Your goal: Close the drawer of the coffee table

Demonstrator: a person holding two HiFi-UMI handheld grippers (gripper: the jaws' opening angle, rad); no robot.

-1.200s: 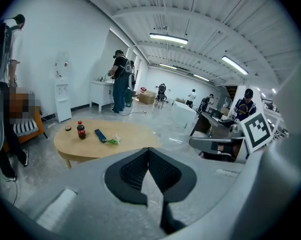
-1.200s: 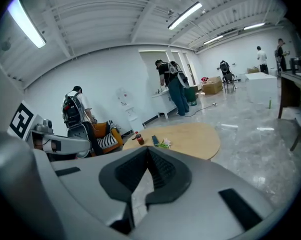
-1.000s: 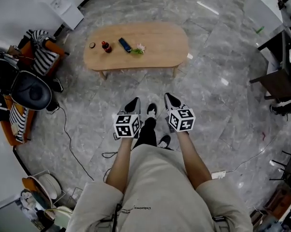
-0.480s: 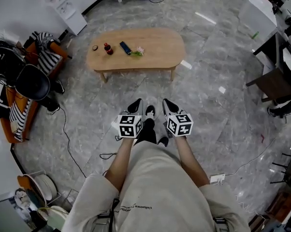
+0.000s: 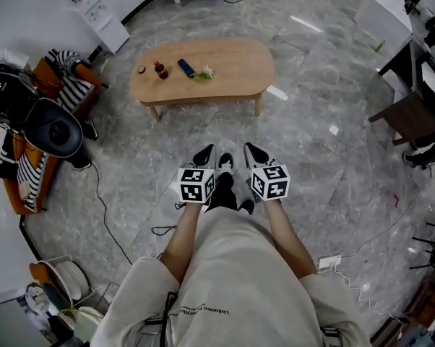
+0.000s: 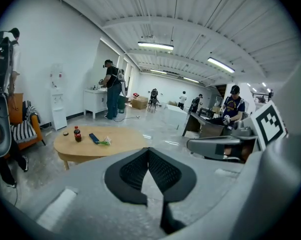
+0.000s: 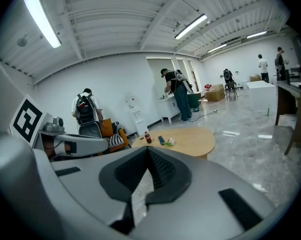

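The oval wooden coffee table (image 5: 232, 71) stands on the grey floor well ahead of me, also seen in the left gripper view (image 6: 115, 143) and the right gripper view (image 7: 193, 139). No drawer shows standing out on the side facing me. On its top lie a small bottle (image 5: 160, 69), a dark flat object (image 5: 186, 68) and a small sprig (image 5: 204, 73). My left gripper (image 5: 207, 152) and right gripper (image 5: 255, 150) hang side by side at waist height, far short of the table. Both are shut with nothing between the jaws.
An orange chair with striped cushions (image 5: 29, 165) and a black round bag (image 5: 55, 132) stand at the left. A cable (image 5: 105, 208) runs over the floor. A dark desk (image 5: 412, 114) is at the right, a white cabinet (image 5: 102, 16) behind the table. People stand in the background.
The whole view has shifted a little and the table looks slightly smaller and farther off. Both grippers stay shut and side by side in front of me.
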